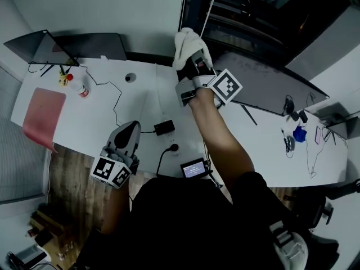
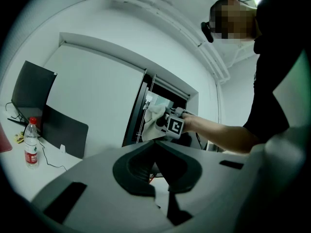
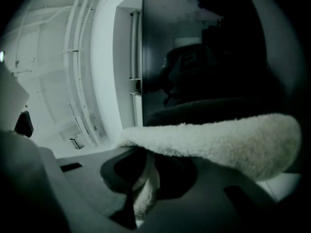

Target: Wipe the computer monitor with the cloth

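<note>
Left hand-held gripper (image 1: 130, 129): low, at the near edge of the table (image 1: 101, 122), close to the body. Jaws together, nothing between them. It's idle and well apart from the work.

Right hand-held gripper (image 3: 148, 174): arm stretched forward over the table, raised. Jaws clamped on a strip of the white cloth (image 1: 188, 43). The rest of the cloth folds over the top of the jaws into a thick pad that faces forward.

Computer monitor (image 3: 204, 57): straight ahead of the right hand-held gripper, dark glossy screen, past the far edge of the table. The screen's left edge stands vertical, just left of the jaw line in the right gripper view. Nearly all the glass lies ahead and to the right of the cloth. The hand-held gripper's own reflection shows in the glass, so it's close. I can't confirm the cloth is touching the glass.

Key relation: the pad's long axis runs side to side, square to that vertical edge, with the screen dead ahead. The right arm is the nearer one by far. My read: the cloth sits at the left margin of the screen, so the next stroke wants forward pressure, then travel right or down across the glass. Main risk is the loose fold slipping off the jaws under drag.
</note>
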